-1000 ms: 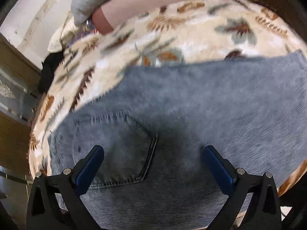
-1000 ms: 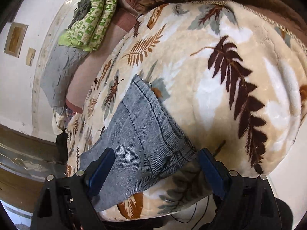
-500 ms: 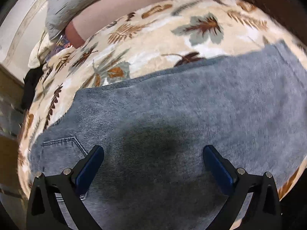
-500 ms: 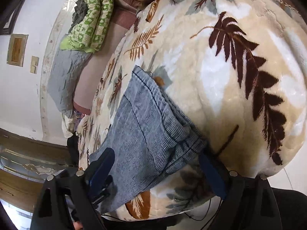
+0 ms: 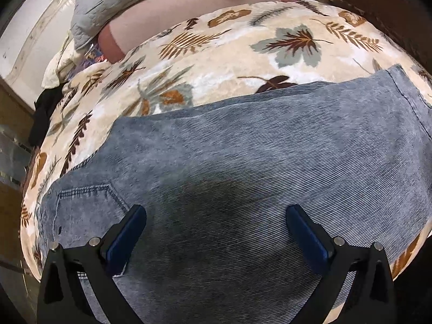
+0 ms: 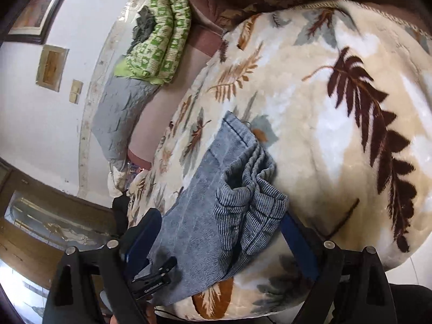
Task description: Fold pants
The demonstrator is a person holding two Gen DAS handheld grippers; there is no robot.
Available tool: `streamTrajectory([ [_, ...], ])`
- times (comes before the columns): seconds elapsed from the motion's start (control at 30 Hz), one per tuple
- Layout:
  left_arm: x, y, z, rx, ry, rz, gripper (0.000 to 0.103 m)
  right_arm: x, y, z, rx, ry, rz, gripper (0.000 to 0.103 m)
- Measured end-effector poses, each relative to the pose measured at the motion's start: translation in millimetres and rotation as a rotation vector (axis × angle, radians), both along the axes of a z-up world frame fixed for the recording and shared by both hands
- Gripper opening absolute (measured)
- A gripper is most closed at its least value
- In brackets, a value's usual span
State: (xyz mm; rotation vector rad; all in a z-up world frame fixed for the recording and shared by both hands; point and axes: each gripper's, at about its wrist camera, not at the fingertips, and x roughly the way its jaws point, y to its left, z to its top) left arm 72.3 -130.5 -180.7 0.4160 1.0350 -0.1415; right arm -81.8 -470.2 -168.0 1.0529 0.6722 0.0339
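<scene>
Blue-grey denim pants (image 5: 243, 148) lie folded lengthwise on a leaf-print blanket (image 5: 216, 43), a back pocket (image 5: 89, 199) at the left. My left gripper (image 5: 216, 224) is open and empty, hovering over the middle of the pants. In the right wrist view the pants (image 6: 205, 210) run away to the left and their leg ends (image 6: 253, 189) are bunched up and raised between my right gripper's (image 6: 221, 232) open fingers. The left gripper (image 6: 154, 278) shows at the lower left of that view.
The blanket (image 6: 337, 124) covers a bed. A green patterned quilt (image 6: 159, 43) and a grey pillow (image 6: 121, 116) lie at the bed's far side by a white wall. A dark wooden frame (image 5: 391, 13) borders the bed. The bed edge drops off near me.
The left gripper has slid along the pants away from the back pocket toward the middle. The right gripper has come in around the leg ends, which now bunch up and lift.
</scene>
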Motion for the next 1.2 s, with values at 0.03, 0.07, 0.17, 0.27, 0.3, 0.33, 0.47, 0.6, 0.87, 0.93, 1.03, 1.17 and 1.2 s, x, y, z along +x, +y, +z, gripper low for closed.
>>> streamTrajectory([
  [0.03,0,3,0,-0.003,0.001,0.006,0.103,0,-1,-1,0.008,0.005,-0.005,0.092],
  [0.07,1,6,0,-0.006,0.003,0.010,0.103,1,-2,-3,0.018,0.008,-0.010,0.092],
  [0.17,2,16,0,-0.016,0.006,0.029,0.103,1,-3,-6,0.042,0.014,-0.019,0.092],
  [0.27,2,24,0,-0.022,0.008,0.044,0.103,3,-4,-9,0.052,0.027,-0.019,0.092],
  [0.3,1,27,0,-0.020,0.004,0.050,0.103,3,-4,-9,0.055,0.024,-0.020,0.092],
  [0.33,1,29,1,-0.019,0.002,0.056,0.103,3,-4,-8,0.057,0.020,-0.020,0.092],
  [0.47,1,37,1,-0.035,0.015,0.092,0.103,7,0,-7,0.043,0.017,0.004,0.092],
  [0.6,2,27,7,-0.010,-0.002,0.093,0.103,10,5,-4,0.027,0.016,0.020,0.092],
  [0.87,3,-23,22,-0.042,-0.014,0.012,0.103,9,2,-7,0.040,0.016,0.037,0.092],
  [0.93,5,-37,20,-0.040,-0.002,-0.011,0.103,3,-2,-2,0.011,0.008,0.007,0.092],
  [1.03,6,-60,13,-0.018,0.013,-0.047,0.103,-10,-12,8,-0.071,-0.006,-0.080,0.092],
  [1.17,8,-78,3,0.002,0.021,-0.059,0.103,-30,-21,27,-0.189,-0.063,-0.202,0.092],
  [1.2,8,-79,3,0.007,0.018,-0.061,0.103,-30,-19,30,-0.212,-0.072,-0.201,0.092],
])
